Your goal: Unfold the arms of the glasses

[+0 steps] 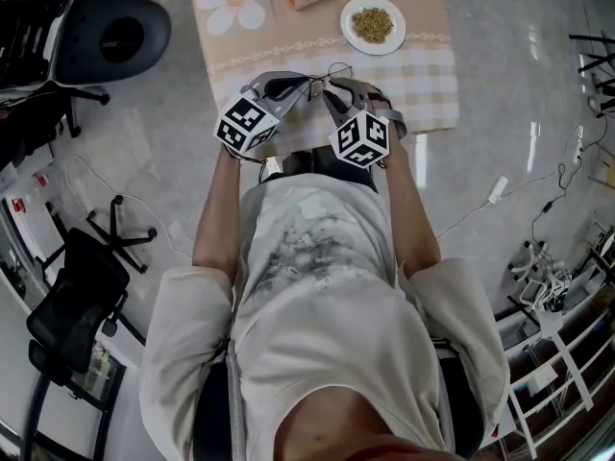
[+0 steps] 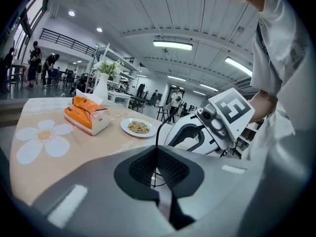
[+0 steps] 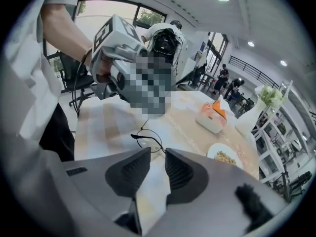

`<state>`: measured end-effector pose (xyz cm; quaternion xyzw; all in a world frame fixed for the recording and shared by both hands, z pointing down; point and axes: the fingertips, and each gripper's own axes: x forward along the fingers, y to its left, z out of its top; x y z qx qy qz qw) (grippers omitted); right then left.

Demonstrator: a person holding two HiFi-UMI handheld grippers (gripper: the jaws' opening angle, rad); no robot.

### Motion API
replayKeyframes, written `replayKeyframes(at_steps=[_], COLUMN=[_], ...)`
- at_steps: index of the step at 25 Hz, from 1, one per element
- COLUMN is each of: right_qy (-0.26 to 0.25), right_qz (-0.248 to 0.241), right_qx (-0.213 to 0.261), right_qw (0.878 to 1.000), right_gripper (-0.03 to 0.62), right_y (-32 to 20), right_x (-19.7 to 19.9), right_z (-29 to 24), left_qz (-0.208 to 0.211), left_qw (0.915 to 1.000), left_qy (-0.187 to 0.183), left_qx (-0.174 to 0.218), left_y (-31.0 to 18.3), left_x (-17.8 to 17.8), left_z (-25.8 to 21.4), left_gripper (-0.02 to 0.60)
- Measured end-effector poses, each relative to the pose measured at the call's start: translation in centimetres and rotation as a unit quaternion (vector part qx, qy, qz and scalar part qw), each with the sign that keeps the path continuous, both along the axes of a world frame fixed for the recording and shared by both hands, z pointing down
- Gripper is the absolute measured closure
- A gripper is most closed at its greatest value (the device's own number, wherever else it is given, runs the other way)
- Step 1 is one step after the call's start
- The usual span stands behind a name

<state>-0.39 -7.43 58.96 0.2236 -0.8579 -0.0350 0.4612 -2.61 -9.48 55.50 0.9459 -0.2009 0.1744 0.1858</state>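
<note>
Thin black wire-framed round glasses (image 1: 332,73) are at the near edge of the beige checked-cloth desk (image 1: 423,84), on the person's side of the white round plate of grains (image 1: 350,15). Left tongs (image 2: 157,157) are pressed together on their wire. Right tongs (image 3: 154,154) stand apart and empty, just short of the glasses.

Head view: high up, looking steeply down past the person's chest onto the table (image 1: 423,84). Gripper views: low, close over their own jaws, facing each other above the near table edge. All three share the glasses (image 1: 332,73) and plate (image 1: 373,24).
</note>
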Motion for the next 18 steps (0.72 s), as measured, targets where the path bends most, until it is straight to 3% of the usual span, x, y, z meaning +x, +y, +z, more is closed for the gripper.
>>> replayKeyframes(at_steps=[18], right_qy=[-0.009], right_qz=[-0.059], right_qx=[-0.010], right_qw=[0.998], right_gripper=[0.467], right_y=[2.5], right_x=[-2.8], right_z=[0.2], left_qz=[0.000], left_qw=[1.0000], left_qy=[0.002], left_qx=[-0.001], left_y=[0.1], left_x=[0.6], left_z=[-0.1], left_gripper=[0.575])
